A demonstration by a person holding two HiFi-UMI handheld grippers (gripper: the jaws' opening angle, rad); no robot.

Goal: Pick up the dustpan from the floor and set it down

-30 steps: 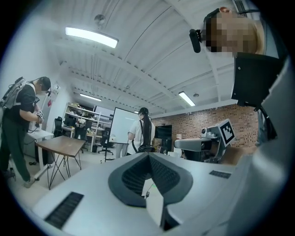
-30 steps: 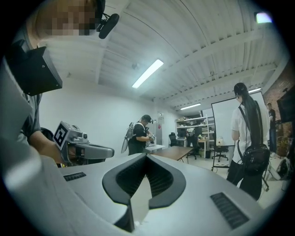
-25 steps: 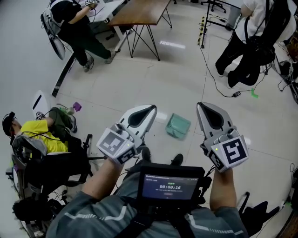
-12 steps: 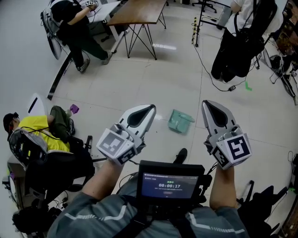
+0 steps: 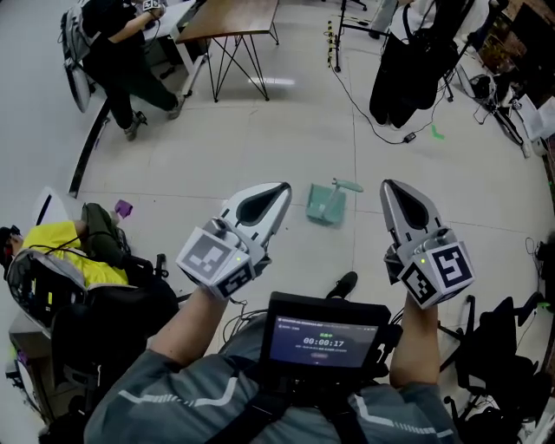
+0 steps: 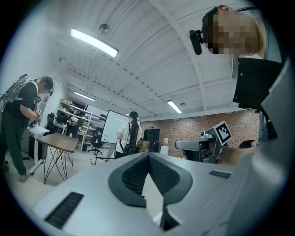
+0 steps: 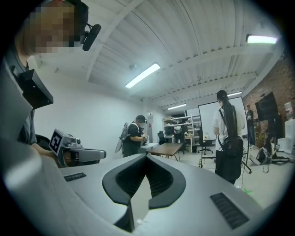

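Note:
The pale green dustpan [image 5: 325,205] lies on the light floor, its handle [image 5: 349,185] pointing right; I see it only in the head view. It sits ahead of both grippers, in the gap between them. My left gripper [image 5: 282,187] is held level to the dustpan's left, jaws together with nothing in them. My right gripper [image 5: 388,184] is level to its right, also shut and empty. In the left gripper view the left gripper [image 6: 148,155] faces the room, and in the right gripper view so does the right gripper [image 7: 147,156]; neither view shows the dustpan.
A person in yellow [image 5: 52,251] sits low at the left beside a small purple object [image 5: 123,208]. A wooden table [image 5: 230,17] and another person [image 5: 113,43] are at the back left. A person in dark clothes [image 5: 408,61] stands back right, with a cable [image 5: 364,113] on the floor.
The whole view has advanced across the floor. The dustpan now sits higher in the head view, level with the gripper tips. Both grippers stay shut and hold their place in the picture.

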